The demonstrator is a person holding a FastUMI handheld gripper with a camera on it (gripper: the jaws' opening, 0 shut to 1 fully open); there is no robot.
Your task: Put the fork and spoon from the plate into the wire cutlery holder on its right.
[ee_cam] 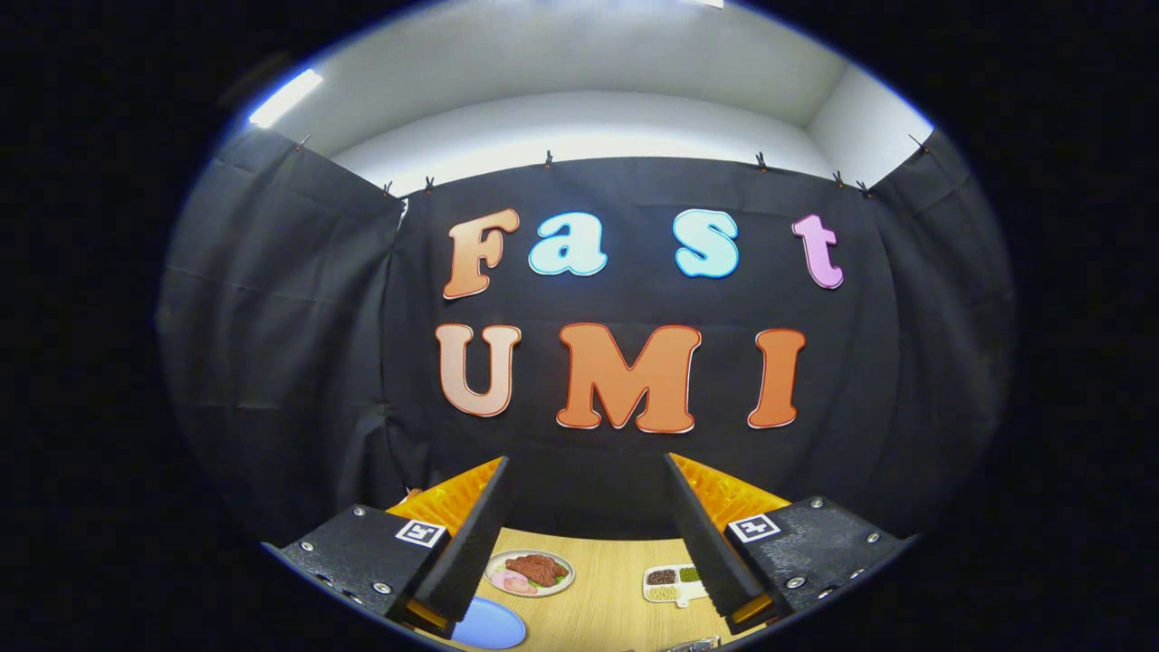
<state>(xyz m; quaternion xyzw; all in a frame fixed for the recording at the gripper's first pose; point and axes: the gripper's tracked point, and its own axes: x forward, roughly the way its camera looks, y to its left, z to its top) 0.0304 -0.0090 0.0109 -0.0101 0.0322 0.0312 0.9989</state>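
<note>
My gripper (587, 480) is open and held high, pointing at the booth's back wall, with nothing between its fingers. Far below, between the fingers, lies the wooden table (607, 598). A blue plate (489, 625) shows partly beside the left finger, at the table's near side. A small bit of metal (693, 645) peeks in near the right finger; I cannot tell whether it is the wire holder or cutlery. I cannot make out the fork or the spoon.
On the table further back sit a round plate with toy food (530, 572) and a small white tray of condiments (675, 583). Black cloth walls close the booth behind and on both sides.
</note>
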